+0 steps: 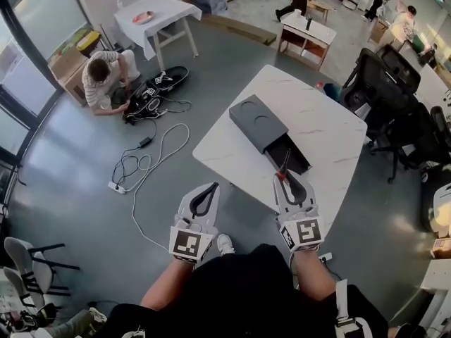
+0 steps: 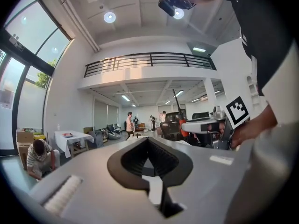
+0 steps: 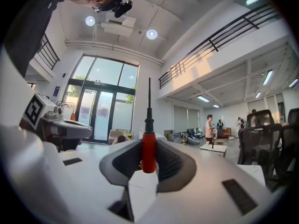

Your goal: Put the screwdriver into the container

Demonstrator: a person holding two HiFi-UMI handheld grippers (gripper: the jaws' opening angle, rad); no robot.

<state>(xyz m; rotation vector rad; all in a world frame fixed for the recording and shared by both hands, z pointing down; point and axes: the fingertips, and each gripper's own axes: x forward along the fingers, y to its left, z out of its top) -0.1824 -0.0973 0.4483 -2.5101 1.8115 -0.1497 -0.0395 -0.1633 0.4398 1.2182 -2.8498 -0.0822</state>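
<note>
A dark grey flat container [image 1: 258,122] lies on the white table [image 1: 331,132], its drawer [image 1: 292,156] pulled out toward me. My right gripper [image 1: 285,182] hovers over the table's near edge, just short of the drawer, shut on the screwdriver [image 1: 283,174]. The red handle [image 3: 148,150] sits between the pads, and the black shaft [image 3: 149,101] points forward at the container. My left gripper [image 1: 211,187] hangs off the table's left side over the floor. Its jaws are shut with nothing between them [image 2: 148,143]. The right gripper also shows in the left gripper view [image 2: 205,125].
A person [image 1: 106,79] crouches on the floor at the left beside bags and a trailing cable [image 1: 151,153]. A cloth-covered table [image 1: 156,16] stands at the back left, a small table [image 1: 304,30] at the back. Black office chairs [image 1: 384,90] crowd the right.
</note>
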